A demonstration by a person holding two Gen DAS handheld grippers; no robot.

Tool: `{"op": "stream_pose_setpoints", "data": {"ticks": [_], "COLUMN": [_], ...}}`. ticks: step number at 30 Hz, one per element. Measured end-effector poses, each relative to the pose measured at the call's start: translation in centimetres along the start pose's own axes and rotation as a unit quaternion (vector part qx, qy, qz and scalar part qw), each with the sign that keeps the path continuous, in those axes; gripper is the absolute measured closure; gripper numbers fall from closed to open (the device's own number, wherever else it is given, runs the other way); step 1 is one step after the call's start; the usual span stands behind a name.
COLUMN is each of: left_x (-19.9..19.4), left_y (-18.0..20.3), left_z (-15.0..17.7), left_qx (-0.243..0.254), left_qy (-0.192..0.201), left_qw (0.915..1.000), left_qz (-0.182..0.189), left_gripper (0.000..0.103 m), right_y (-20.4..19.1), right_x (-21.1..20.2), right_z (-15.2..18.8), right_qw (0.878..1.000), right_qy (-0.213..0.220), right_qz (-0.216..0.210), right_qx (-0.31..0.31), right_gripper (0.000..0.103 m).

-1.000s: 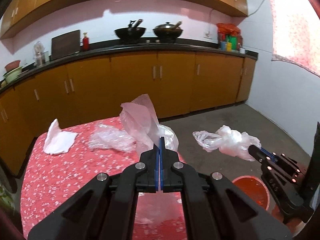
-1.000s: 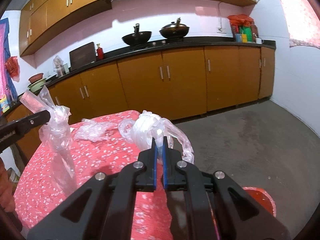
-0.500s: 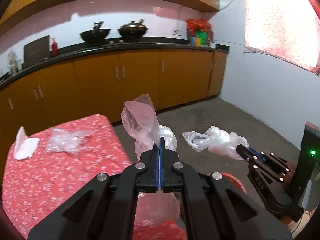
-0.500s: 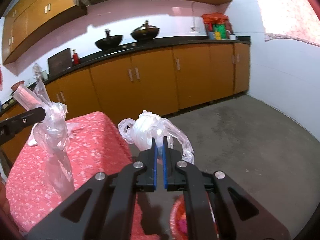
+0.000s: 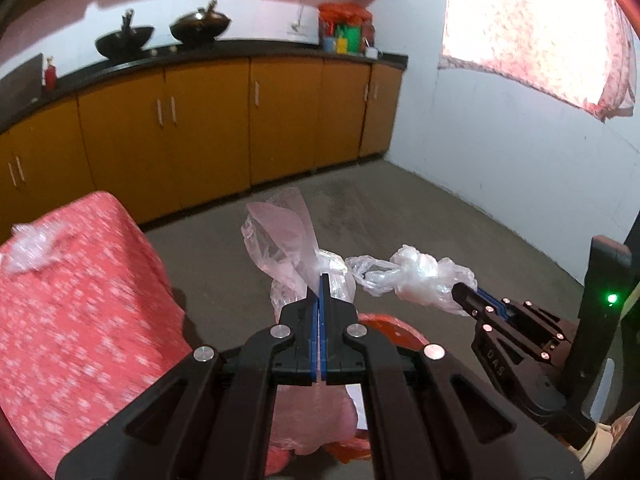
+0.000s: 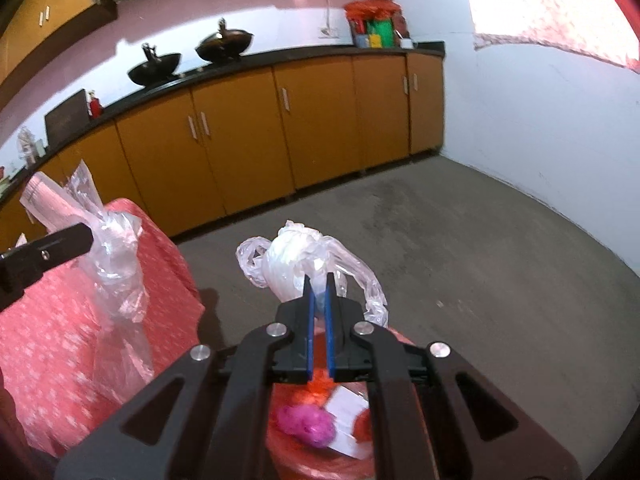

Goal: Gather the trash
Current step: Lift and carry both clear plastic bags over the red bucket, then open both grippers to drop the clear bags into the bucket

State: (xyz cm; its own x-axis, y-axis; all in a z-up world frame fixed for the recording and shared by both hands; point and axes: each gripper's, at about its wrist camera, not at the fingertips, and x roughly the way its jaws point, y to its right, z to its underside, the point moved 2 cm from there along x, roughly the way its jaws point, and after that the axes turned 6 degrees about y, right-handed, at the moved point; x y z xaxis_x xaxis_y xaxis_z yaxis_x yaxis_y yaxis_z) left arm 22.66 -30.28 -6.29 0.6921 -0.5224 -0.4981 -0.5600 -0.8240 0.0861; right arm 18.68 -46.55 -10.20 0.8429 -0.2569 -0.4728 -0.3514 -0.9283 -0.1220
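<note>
while both tongs (image 5: 320, 280) (image 6: 319, 280) grip bags (image 5: 288, 240) (image 6: 304, 256), bin (image 6: 320, 468) below

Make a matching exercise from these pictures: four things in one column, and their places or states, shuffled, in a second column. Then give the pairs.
Things
1. pinkish plastic bag
2. knotted white plastic bag
3. red bin
4. two black woks

Places or states
A. on the kitchen counter
B. pinched in the left gripper
C. on the floor below the grippers, with trash inside
D. pinched in the right gripper

Pairs: 1-B, 2-D, 3-C, 4-A
</note>
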Motion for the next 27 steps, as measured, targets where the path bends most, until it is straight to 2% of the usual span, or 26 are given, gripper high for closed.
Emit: {"op": "stream_pose_setpoints", "data": {"ticks": [6,12,27], "left_x": [4.2,7.1,10.9], "left_y": [2.6,3.4,4.3], "left_z": [4.0,5.9,7.6], "left_qx": [0.000,0.004,0.003], "left_qy": [-0.054,-0.084,-0.118], "left_qw": [0.9984,0.9963,0.9928], "left_qz": [0.013,0.014,0.022], "left_gripper": [0.103,0.103,0.103], "right_y": [3.1,4.9,6.2], "right_x": [1.7,3.8,7.2], "right_z": [3.2,6.0,9.3], "right_qw": [0.999,0.997,0.993], "right_qy": [-0.036,-0.069,-0.108], "right_qz": [0.018,0.024,0.028], "right_qx": [0.006,0.016,0.027], "right_gripper": [0.097,0.097,0.096]}}
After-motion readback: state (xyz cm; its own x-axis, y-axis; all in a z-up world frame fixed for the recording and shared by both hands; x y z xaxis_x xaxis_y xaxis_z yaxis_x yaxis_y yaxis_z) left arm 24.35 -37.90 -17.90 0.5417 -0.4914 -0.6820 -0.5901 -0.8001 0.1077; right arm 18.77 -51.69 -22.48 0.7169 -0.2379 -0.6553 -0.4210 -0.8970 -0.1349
